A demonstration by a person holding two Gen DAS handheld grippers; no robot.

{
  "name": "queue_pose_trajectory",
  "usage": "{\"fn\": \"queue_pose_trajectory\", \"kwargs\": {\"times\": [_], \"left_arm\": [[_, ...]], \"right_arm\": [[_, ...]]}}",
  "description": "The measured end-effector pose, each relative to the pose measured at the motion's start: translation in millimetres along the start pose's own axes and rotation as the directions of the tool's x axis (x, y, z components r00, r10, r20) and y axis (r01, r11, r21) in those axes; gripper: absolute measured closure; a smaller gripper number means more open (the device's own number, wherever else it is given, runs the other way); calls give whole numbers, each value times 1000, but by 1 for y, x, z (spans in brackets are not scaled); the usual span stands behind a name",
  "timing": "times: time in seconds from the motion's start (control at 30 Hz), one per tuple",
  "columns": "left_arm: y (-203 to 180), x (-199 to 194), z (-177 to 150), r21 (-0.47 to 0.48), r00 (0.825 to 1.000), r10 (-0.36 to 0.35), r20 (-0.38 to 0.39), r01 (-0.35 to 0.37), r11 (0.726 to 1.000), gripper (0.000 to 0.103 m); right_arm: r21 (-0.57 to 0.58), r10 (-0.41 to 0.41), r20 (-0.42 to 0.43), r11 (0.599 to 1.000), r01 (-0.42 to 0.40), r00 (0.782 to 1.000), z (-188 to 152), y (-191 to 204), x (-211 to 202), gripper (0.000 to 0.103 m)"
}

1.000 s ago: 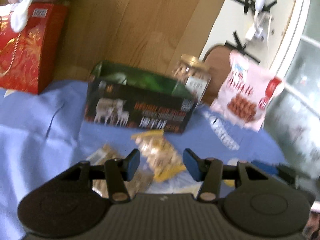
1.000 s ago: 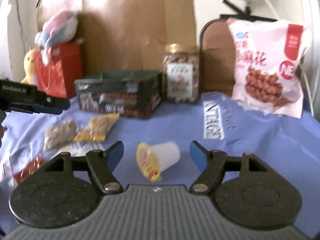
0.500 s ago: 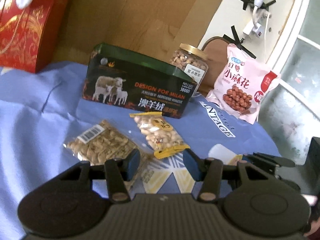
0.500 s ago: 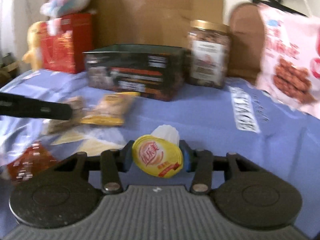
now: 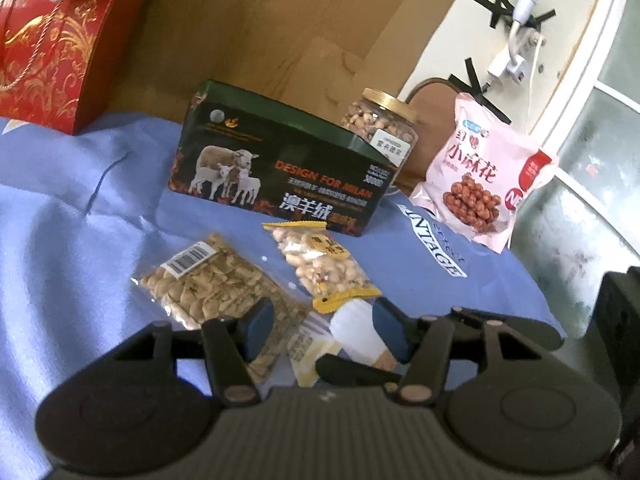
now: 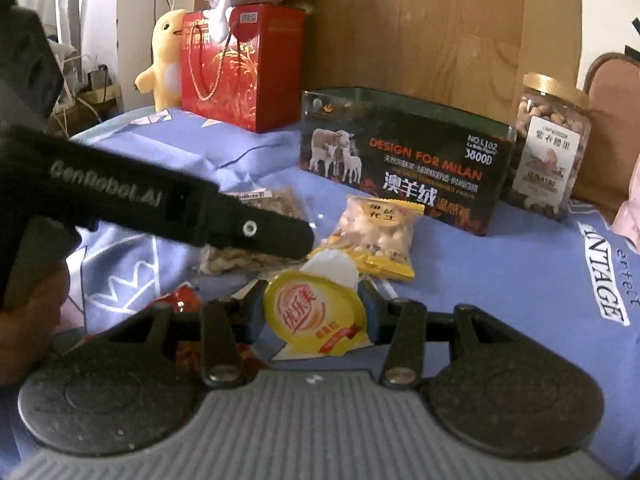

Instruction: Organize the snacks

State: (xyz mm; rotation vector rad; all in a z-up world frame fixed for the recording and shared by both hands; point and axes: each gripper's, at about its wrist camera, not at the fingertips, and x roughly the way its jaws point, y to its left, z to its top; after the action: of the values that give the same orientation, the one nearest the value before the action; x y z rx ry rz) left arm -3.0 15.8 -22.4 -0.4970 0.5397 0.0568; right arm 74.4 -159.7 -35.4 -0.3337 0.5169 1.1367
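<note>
My right gripper (image 6: 313, 314) is shut on a white cup with a yellow foil lid (image 6: 316, 310), lid facing the camera; its jaws are easing open while the pads still touch the cup. In the left wrist view the cup (image 5: 358, 334) lies between the fingers of my left gripper (image 5: 324, 326), close to the right one. The left jaws are opening and grip nothing. A peanut packet with yellow ends (image 5: 324, 260) and a clear seed packet (image 5: 216, 284) lie on the blue cloth (image 5: 60, 220) just beyond. The left gripper's finger (image 6: 260, 232) reaches in from the left above the seed packet.
Behind the packets stands a dark open box printed with sheep (image 6: 404, 160), a gold-lidded nut jar (image 6: 548, 152) and a pink snack bag (image 5: 480, 184). A red gift bag (image 6: 240, 68) with plush toys (image 6: 164, 60) is at the back left. A red packet (image 6: 184, 298) lies near my right gripper.
My right gripper shut on the cup that lay on the cloth and carried it left, in between the left fingers. The left jaws have widened.
</note>
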Motion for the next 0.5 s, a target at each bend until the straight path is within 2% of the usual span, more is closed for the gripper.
{"fn": "queue_pose_trajectory", "kwargs": {"times": [0.07,0.33,0.5], "left_arm": [[-2,-1,-1,12,1000,6,1,-6,1000,46],[-3,-3,-2,20,1000,23,4,-23,1000,46],[-3,-3,-2,23,1000,27,8,-27,999,38]], "right_arm": [[13,-5,-3,1000,5,1000,-1,-1,0,45],[17,-5,-7,1000,5,1000,-1,-3,1,40],[18,-4,-7,1000,4,1000,-1,-3,1,40]]}}
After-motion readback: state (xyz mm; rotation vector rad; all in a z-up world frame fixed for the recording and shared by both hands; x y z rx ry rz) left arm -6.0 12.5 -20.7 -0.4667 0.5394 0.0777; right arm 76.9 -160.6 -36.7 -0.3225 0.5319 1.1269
